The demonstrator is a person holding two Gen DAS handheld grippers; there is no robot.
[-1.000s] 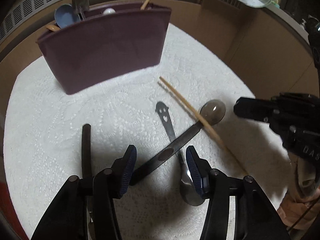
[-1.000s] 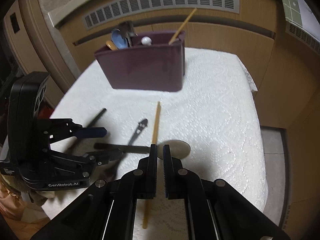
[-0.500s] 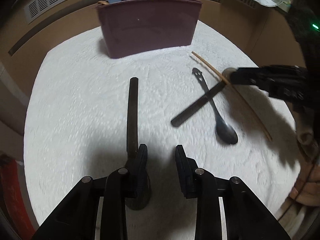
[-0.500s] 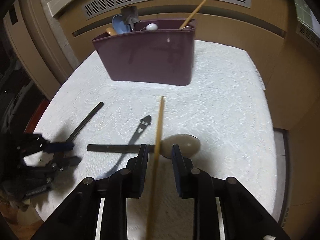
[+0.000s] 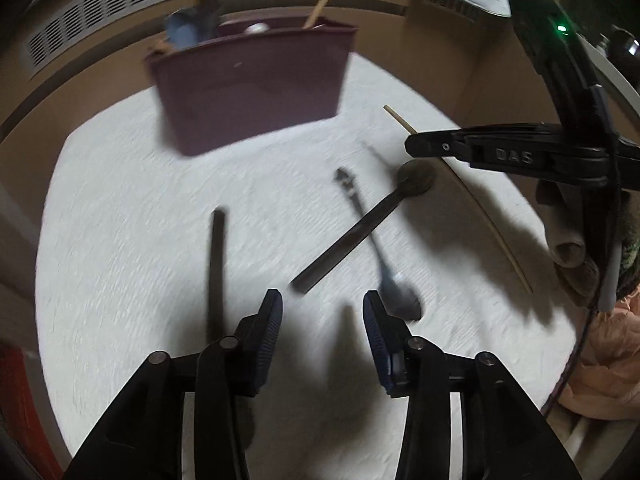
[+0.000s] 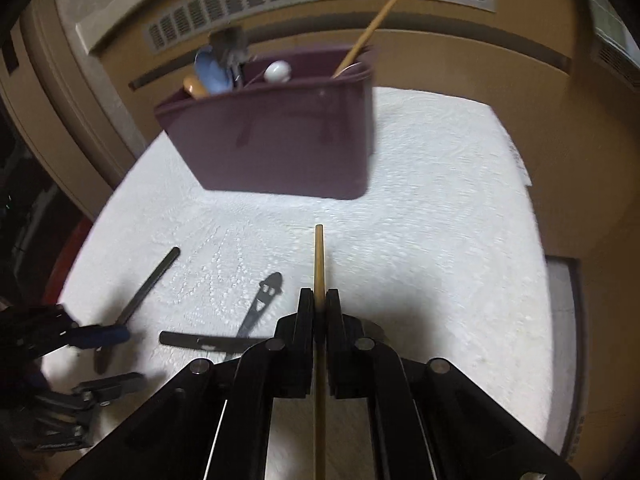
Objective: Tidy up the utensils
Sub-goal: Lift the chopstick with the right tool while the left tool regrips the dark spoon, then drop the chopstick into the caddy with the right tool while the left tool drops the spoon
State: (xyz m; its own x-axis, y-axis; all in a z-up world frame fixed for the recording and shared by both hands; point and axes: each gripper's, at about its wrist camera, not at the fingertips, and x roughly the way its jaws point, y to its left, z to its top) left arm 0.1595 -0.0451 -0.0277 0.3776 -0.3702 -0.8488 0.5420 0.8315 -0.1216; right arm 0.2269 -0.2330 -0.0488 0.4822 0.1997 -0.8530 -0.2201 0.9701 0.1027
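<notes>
My right gripper [image 6: 319, 300] is shut on a wooden chopstick [image 6: 319, 260] and holds it off the white cloth, tip towards the maroon utensil holder [image 6: 280, 140]. From the left wrist view the chopstick [image 5: 492, 220] hangs under that gripper [image 5: 416, 146]. My left gripper [image 5: 322, 308] is open and empty above the cloth. In front of it lie a dark flat handle [image 5: 216, 264], a dark ladle [image 5: 360, 228] and a metal spoon [image 5: 384, 264] crossing it. The holder [image 5: 256, 84] stands at the back with several utensils and one chopstick [image 5: 322, 4] in it.
A white textured cloth [image 6: 440, 220] covers the table [image 5: 120, 200]. A wooden wall with vent grilles [image 6: 320, 4] runs close behind the holder. A peach cloth [image 5: 600, 360] lies off the table's right edge. The floor drops away at the right [image 6: 568, 320].
My right gripper closed on the chopstick and lifted it off the ladle. My left gripper swung left to the dark handle, then back towards the middle, opening wider.
</notes>
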